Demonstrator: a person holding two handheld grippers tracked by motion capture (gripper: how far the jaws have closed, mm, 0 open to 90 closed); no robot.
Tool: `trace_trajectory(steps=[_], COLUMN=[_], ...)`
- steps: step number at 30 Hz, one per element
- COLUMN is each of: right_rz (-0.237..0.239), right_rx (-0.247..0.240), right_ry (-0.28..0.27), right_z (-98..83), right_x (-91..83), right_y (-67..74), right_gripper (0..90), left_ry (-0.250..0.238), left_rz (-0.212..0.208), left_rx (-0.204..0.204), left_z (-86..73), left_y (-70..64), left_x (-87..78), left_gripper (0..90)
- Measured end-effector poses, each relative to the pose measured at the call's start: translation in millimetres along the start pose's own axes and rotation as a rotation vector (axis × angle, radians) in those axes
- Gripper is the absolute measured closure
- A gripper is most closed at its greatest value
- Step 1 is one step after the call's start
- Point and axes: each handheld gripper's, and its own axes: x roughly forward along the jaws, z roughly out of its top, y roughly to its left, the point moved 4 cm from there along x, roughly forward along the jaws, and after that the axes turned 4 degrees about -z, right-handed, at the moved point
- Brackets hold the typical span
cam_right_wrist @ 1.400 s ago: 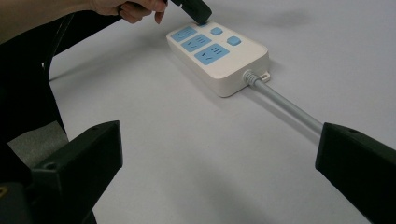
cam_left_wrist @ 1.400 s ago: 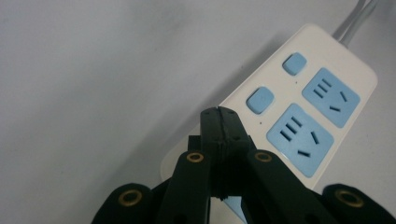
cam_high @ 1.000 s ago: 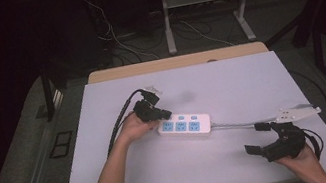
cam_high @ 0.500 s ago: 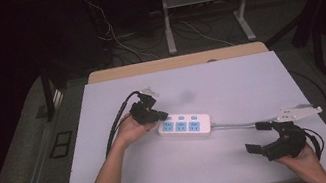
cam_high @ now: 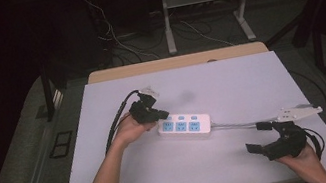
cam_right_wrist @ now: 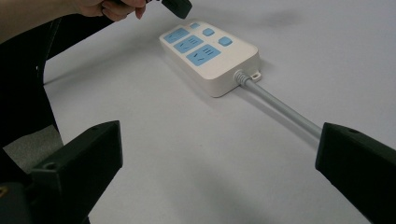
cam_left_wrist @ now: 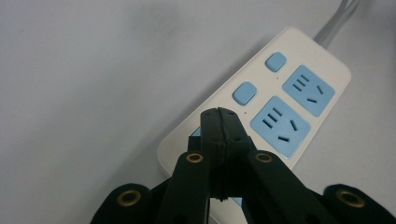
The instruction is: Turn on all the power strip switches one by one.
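Nearest the person, the right gripper point(cam_high: 264, 137) hangs low over the front right of the white surface point(cam_high: 230, 79), its jaws spread wide with nothing between them. In the right gripper view the grey cable point(cam_right_wrist: 280, 108) runs from the strip toward the gap between those jaws, still clear of both.

Farther in, the power strip point(cam_high: 184, 127) lies flat near the middle of the surface, its blue sockets facing up. The left gripper point(cam_high: 158, 116) sits at the strip's left end with its jaws pressed together; in the left gripper view the closed tips point(cam_left_wrist: 223, 122) hover over the near socket, just short of the two blue switch buttons point(cam_left_wrist: 245, 92).

The step in hand looks like pressing a switch with the closed left tips. The next move likely calls for easing those tips forward onto the nearer button and pushing straight down, with the right gripper free to steady the cable if the strip slides.

Compared with a second ago, the left gripper has crept slightly nearer the strip's end; the right gripper and the strip lie where they were.
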Motion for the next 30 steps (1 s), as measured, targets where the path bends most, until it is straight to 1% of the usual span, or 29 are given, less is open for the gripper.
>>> trace_trajectory(steps=[2,8,14,20,23,27,30], right_rz=[0.0,0.0,0.0,0.002,0.002,0.003,0.003], right_rx=[0.001,0.0,0.0,0.0,0.0,0.0,0.0], right_ry=[-0.001,0.002,0.002,0.001,0.002,0.003,0.005], right_z=[0.1,0.0,0.0,0.0,0.0,0.0,-0.1], right_x=[-0.3,0.2,0.2,0.0,0.1,0.2,0.4], right_y=[-0.2,0.0,0.0,-0.1,0.0,0.1,0.1], right_gripper=[0.5,0.5,0.5,0.5,0.5,0.5,0.5], left_ry=[-0.009,-0.01,-0.009,-0.002,-0.007,-0.001,0.006], left_rz=[-0.003,-0.011,-0.014,-0.018,-0.026,-0.034,-0.032], left_rx=[0.005,0.038,0.056,0.075,0.082,0.092,0.1], left_z=[2.3,10.3,18.8,26.2,29.9,33.7,35.9], left_y=[-1.7,-8.7,-15.6,-18.9,-21.5,-24.9,-26.1], left_x=[-2.4,-6.7,-6.5,-3.3,-0.4,3.6,6.6], left_gripper=[89.4,89.4,89.3,89.2,89.2,89.2,89.2])
